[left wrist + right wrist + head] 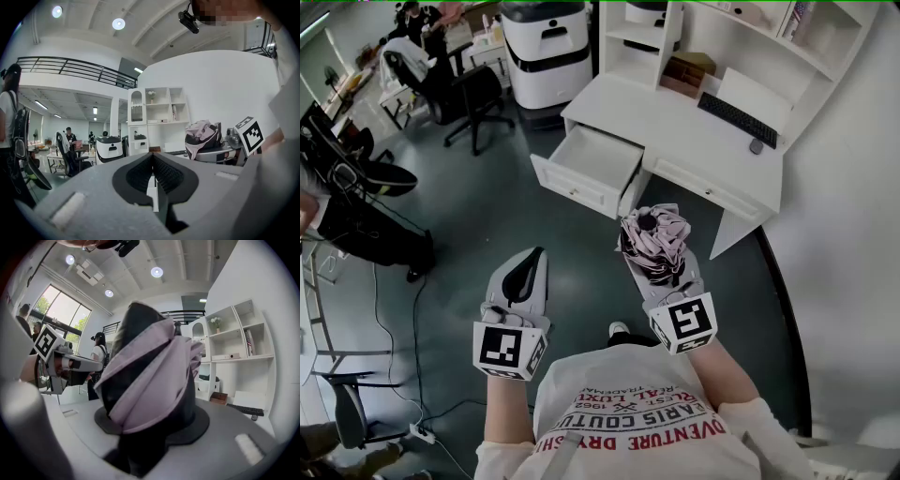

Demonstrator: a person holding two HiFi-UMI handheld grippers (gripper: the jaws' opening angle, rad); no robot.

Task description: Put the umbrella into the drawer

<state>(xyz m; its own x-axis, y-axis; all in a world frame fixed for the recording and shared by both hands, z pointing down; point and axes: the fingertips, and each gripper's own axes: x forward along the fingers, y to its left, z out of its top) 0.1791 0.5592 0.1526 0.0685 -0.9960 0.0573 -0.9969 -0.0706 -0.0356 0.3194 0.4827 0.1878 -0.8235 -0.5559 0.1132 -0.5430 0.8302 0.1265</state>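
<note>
While the folded umbrella (pixel 652 239) is clamped between the jaws of the right gripper (pixel 664 272), the left gripper (pixel 528 270) is held alongside, jaws closed on nothing. The carrying step is judged in hand; next, the umbrella must be brought to the open drawer (pixel 574 187) ahead and lowered in.

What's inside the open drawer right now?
The drawer shows only its bare white floor; no item is visible. Its back end sits under the desk, hidden. The umbrella is in the right gripper.
</note>
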